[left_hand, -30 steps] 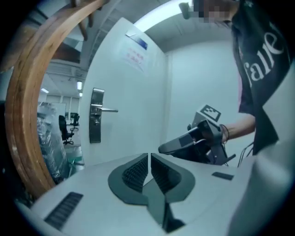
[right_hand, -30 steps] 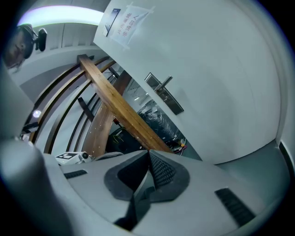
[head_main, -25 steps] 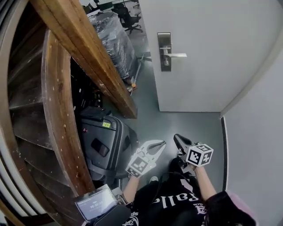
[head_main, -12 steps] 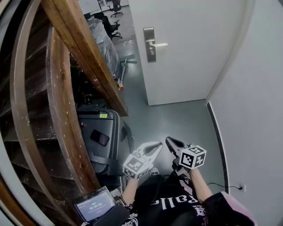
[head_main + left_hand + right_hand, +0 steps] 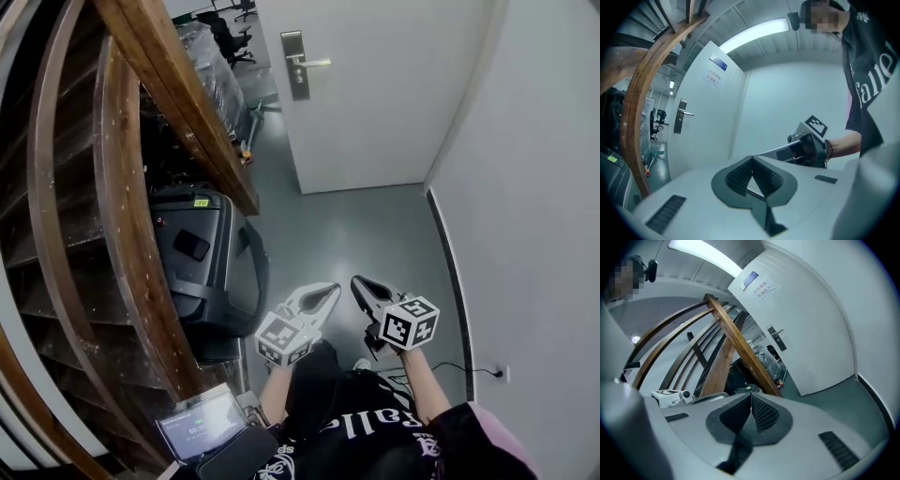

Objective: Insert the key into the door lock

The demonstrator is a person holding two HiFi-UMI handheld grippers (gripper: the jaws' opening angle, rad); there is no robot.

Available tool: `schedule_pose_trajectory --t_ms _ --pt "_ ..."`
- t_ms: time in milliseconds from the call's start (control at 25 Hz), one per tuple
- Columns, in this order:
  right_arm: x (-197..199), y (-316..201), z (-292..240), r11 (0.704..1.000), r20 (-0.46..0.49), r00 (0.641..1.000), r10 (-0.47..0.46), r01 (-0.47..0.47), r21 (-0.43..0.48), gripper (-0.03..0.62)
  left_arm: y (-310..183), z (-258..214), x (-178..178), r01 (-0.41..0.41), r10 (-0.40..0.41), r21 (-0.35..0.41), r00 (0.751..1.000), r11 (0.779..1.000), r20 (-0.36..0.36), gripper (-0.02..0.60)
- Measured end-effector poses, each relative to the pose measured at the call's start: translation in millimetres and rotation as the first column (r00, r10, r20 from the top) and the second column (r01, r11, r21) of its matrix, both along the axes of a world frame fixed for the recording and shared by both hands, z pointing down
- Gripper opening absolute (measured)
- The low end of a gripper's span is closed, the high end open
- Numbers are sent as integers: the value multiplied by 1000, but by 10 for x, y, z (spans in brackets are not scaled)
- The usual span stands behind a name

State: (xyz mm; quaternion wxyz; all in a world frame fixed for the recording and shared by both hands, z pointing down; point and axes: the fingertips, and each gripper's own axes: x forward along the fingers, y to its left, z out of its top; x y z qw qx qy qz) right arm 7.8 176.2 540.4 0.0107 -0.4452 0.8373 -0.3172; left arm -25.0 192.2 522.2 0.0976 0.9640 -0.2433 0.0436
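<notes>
The white door [image 5: 375, 94] stands at the top of the head view, with its steel lock plate and lever handle [image 5: 295, 64] near its left edge. Both grippers hang low in front of the person, far from the door. My left gripper [image 5: 330, 292] is shut, tips touching, with nothing seen between them. My right gripper [image 5: 357, 284] beside it is also shut and looks empty. No key shows in any view. The lock plate [image 5: 680, 116] appears far off in the left gripper view, and the lock plate [image 5: 776, 339] likewise in the right gripper view.
A wooden stair stringer and railing [image 5: 178, 112] run down the left side. A black suitcase [image 5: 202, 258] stands beneath it, with a tablet [image 5: 202, 424] near the person's left. A grey wall [image 5: 525, 187] closes the right side, with a cable and socket [image 5: 492, 372] at its base.
The head view has swung, so the door and lock now sit further up and left. Both grippers stay low and shut, close together, barely moved.
</notes>
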Motion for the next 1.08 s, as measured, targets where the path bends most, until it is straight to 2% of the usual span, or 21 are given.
schedule_pose_trajectory --t_ms 200,360,520,760,1080 --pt "296 613 13 1000 3 1000 -20 20 -3 20 650 86 274 33 -32 -17 999 999 43 6" --pt "430 906 15 999 24 999 -37 37 0 20 938 63 394 57 -57 4 996 998 72 6" --pt "496 1078 -3 998 31 997 -65 65 8 20 1073 38 464 88 -91 29 990 996 110 6" --pt "568 1214 -57 997 33 997 -75 74 19 20 1151 -23 469 128 -127 -21 991 992 42 6" --pt "711 1262 -43 998 37 997 -66 66 15 20 1174 -5 584 129 -125 -47 989 991 76 6"
